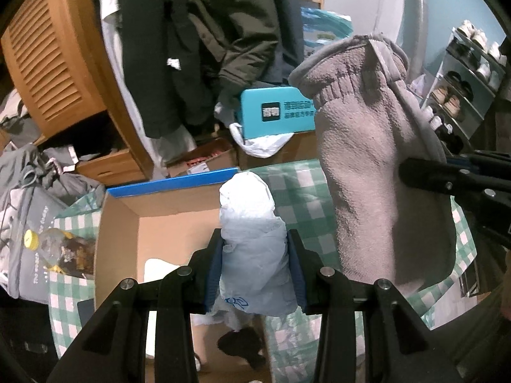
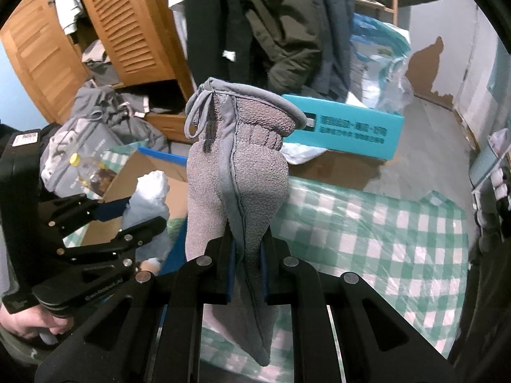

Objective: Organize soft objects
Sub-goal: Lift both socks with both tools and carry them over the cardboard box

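My left gripper (image 1: 255, 255) is shut on a pale blue rolled cloth (image 1: 252, 223) and holds it over the right edge of an open cardboard box (image 1: 127, 223). The box has a blue rim and holds a white item and a dark item. My right gripper (image 2: 247, 265) is shut on a grey fleece garment (image 2: 236, 172) with a drawstring, held upright above the green checked cloth (image 2: 367, 239). The garment also shows in the left wrist view (image 1: 367, 159), with the right gripper (image 1: 447, 185) beside it. The left gripper (image 2: 127, 223) and blue cloth (image 2: 150, 198) show in the right wrist view.
A teal box (image 1: 274, 115) sits on a brown carton beyond the checked cloth. Dark coats (image 1: 198, 32) hang in front of a wooden louvred wardrobe (image 1: 51, 57). Grey clothes and a yellow-capped bottle (image 1: 48, 249) lie left of the box. A shoe rack (image 1: 463, 89) stands at right.
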The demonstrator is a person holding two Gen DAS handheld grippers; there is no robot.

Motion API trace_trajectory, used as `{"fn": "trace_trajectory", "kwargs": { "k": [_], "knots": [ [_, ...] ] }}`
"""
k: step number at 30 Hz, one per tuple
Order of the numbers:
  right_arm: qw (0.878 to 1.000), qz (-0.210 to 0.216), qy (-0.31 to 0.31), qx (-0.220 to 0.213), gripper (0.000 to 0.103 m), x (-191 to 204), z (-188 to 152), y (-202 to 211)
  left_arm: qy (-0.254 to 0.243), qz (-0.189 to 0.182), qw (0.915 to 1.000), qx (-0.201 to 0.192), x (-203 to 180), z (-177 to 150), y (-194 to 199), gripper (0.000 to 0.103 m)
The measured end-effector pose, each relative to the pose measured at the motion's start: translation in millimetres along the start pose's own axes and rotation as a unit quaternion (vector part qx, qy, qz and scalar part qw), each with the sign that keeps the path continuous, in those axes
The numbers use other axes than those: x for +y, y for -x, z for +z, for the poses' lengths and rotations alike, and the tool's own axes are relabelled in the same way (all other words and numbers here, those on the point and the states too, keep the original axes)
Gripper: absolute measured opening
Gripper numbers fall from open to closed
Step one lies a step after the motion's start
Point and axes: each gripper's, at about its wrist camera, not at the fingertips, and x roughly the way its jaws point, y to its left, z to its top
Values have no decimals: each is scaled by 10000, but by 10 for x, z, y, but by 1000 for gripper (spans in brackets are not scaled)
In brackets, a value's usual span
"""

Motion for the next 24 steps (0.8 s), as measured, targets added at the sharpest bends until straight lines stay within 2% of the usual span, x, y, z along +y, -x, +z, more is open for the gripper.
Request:
{"fn": "trace_trajectory", "kwargs": {
  "k": [16, 24],
  "knots": [
    [9986, 376, 360, 58, 10, 672, 235, -171, 611, 252, 9978, 34, 742, -250, 74, 39],
    [9971, 494, 526, 253, 10, 996, 268, -379, 838, 331, 9959, 68, 1023, -365, 81, 39]
  ]
}}
